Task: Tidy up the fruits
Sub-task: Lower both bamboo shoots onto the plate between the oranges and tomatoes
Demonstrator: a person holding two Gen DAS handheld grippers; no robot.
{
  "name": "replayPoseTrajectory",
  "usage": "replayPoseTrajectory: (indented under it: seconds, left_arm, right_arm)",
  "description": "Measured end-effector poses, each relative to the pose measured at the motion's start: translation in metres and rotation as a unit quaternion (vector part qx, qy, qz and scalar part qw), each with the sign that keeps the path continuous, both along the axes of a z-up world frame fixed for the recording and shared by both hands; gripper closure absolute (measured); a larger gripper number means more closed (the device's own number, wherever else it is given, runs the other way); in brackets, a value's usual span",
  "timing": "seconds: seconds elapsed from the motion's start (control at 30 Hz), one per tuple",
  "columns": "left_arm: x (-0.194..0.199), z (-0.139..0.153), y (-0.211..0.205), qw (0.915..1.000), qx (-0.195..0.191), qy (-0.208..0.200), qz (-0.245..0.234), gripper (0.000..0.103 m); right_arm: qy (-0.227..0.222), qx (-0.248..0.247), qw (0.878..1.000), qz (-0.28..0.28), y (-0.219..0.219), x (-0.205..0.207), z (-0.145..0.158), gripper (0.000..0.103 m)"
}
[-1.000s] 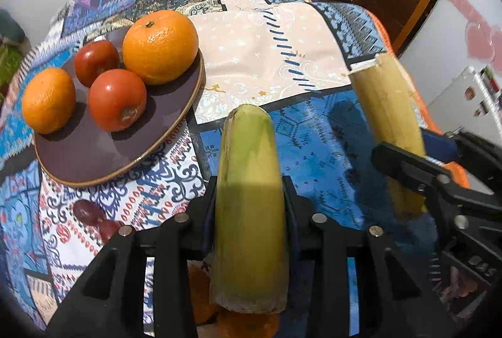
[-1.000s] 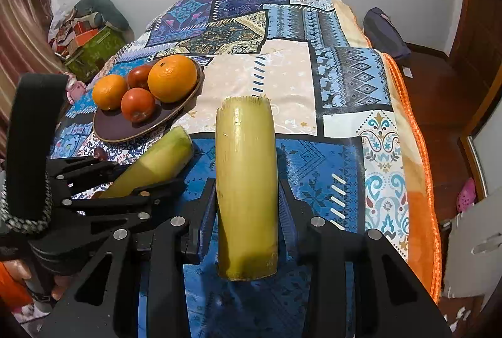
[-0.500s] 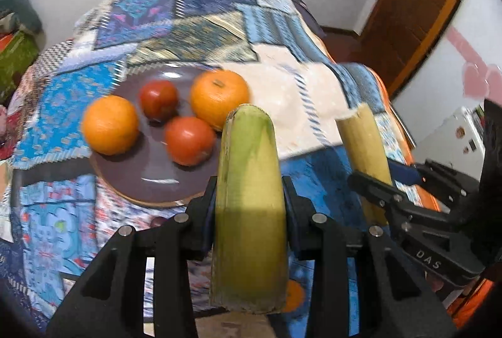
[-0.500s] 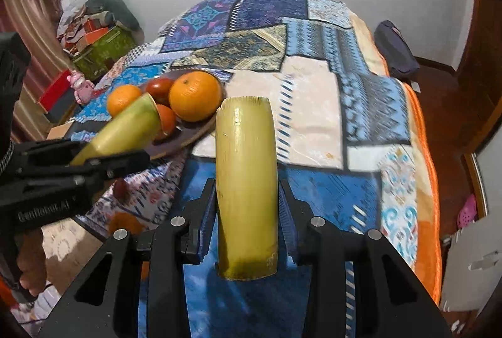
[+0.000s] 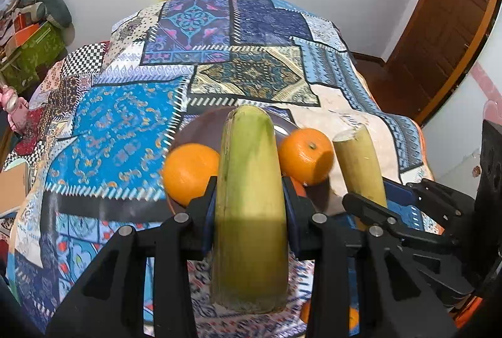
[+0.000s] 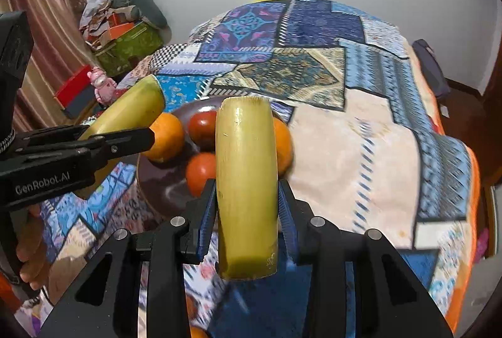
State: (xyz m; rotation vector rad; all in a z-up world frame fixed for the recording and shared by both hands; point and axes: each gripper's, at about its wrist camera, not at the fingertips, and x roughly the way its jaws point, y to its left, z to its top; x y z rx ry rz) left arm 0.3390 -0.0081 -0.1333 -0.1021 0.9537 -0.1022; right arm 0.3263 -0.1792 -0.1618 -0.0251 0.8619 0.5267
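My left gripper (image 5: 249, 206) is shut on a greenish banana piece (image 5: 249, 168) held above the bed. Behind it lies a brown plate (image 5: 200, 124) with two oranges (image 5: 189, 171) (image 5: 306, 159); a tomato is mostly hidden. In the right wrist view my right gripper (image 6: 246, 212) is shut on a yellow banana piece (image 6: 246, 156), cut end up. Beyond it the plate (image 6: 157, 181) carries an orange (image 6: 166, 140) and two tomatoes (image 6: 204, 128) (image 6: 200, 173). The left gripper (image 6: 125, 140) with its banana (image 6: 135, 112) hangs over the plate's left side.
A patchwork quilt (image 5: 131, 131) covers the bed. Another orange (image 5: 351, 319) lies low at the near edge. A green box and clutter (image 6: 131, 46) stand by the left wall, with a pink toy (image 6: 102, 84) nearby. A wooden door (image 5: 439, 34) is at the right. A hand (image 6: 31, 262) holds the left gripper.
Both grippers rose and swung toward the plate with their banana pieces. The plate slid from the left of each view to right behind the bananas. Both grips stayed the same.
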Motion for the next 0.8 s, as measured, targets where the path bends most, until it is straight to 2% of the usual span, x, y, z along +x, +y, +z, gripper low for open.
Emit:
replayPoseTrajectory:
  seconds: [0.43,0.53,0.67,0.8]
  left_arm:
    - [0.033,-0.014,0.019,0.9994,-0.03,0.013,0.005,0.066]
    - [0.035,-0.017,0.023,0.9991,-0.038,0.018,0.006,0.066]
    - [0.039,-0.021,0.025,0.9988,-0.043,0.024,0.005,0.066]
    - [0.042,-0.024,0.028,0.9984,-0.048,0.027,0.009,0.066]
  right_arm:
    - [-0.003,-0.013,1.0,0.023,0.04,0.043,0.003,0.068]
    - [0.011,-0.008,1.0,0.028,0.042,0.049,-0.002,0.068]
    - [0.005,-0.021,0.999,0.031,0.048,0.049,-0.003,0.068]
    - [0.025,0.0,0.999,0.031,0.045,0.053,-0.001,0.067]
